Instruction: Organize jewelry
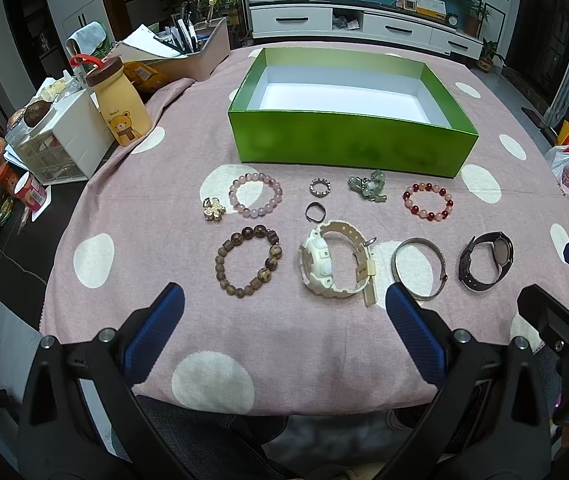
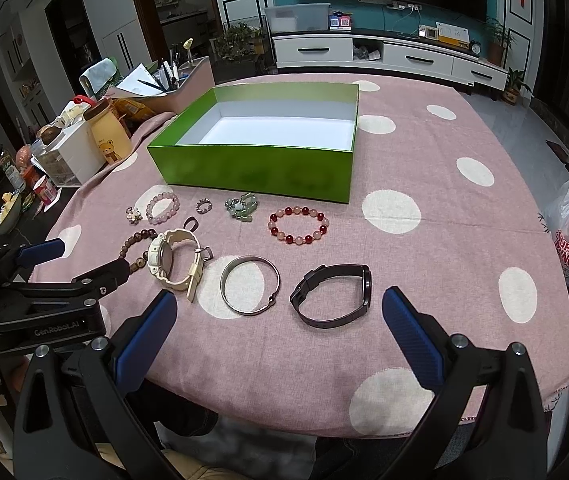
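Pink polka-dot cloth [image 1: 156, 216] covers a living-room table, where sorting has evidently not begun. At the bottom of each wrist view, the left gripper [image 1: 284, 312] and right gripper [image 2: 280, 312] hang above the near edge with jaws spread wide, holding nothing. Just beyond them, across the middle of the frame, lie a brown bead bracelet [image 1: 247, 266], a cream watch [image 1: 336, 264], a metal bangle [image 1: 420, 268] and a dark watch [image 1: 484, 260]. A farther row holds a pink bead bracelet [image 1: 255, 194], small rings and a red bead bracelet [image 1: 428, 201]. Every piece remains outside the green box [image 1: 348, 140], which sits empty in the upper centre, its long axis running left to right across the left wrist view.
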A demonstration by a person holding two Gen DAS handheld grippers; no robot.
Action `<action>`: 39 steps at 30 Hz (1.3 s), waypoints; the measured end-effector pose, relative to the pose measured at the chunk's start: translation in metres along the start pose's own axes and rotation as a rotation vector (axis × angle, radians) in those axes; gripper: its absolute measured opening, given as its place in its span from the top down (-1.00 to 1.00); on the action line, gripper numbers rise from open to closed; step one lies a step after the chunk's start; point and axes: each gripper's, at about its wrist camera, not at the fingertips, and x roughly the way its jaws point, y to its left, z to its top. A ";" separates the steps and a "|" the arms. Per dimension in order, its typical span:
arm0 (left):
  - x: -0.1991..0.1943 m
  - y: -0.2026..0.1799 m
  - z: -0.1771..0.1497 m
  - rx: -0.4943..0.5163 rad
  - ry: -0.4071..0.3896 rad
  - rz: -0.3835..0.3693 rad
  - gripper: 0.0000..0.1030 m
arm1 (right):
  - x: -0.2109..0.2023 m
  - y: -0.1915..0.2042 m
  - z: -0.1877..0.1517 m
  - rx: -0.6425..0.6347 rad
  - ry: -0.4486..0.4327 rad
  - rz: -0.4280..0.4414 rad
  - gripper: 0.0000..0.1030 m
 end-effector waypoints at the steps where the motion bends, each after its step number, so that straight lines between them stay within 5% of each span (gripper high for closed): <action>1: 0.000 0.000 0.000 0.000 0.000 0.000 -0.96 | 0.000 0.000 0.000 0.001 0.000 0.001 -0.97; 23: 0.003 -0.004 -0.005 0.004 0.006 -0.013 -0.96 | 0.001 -0.003 -0.002 0.015 -0.008 0.007 -0.97; 39: 0.027 0.026 -0.012 -0.061 -0.003 -0.093 -0.96 | 0.007 -0.030 -0.015 0.032 -0.029 0.079 -0.97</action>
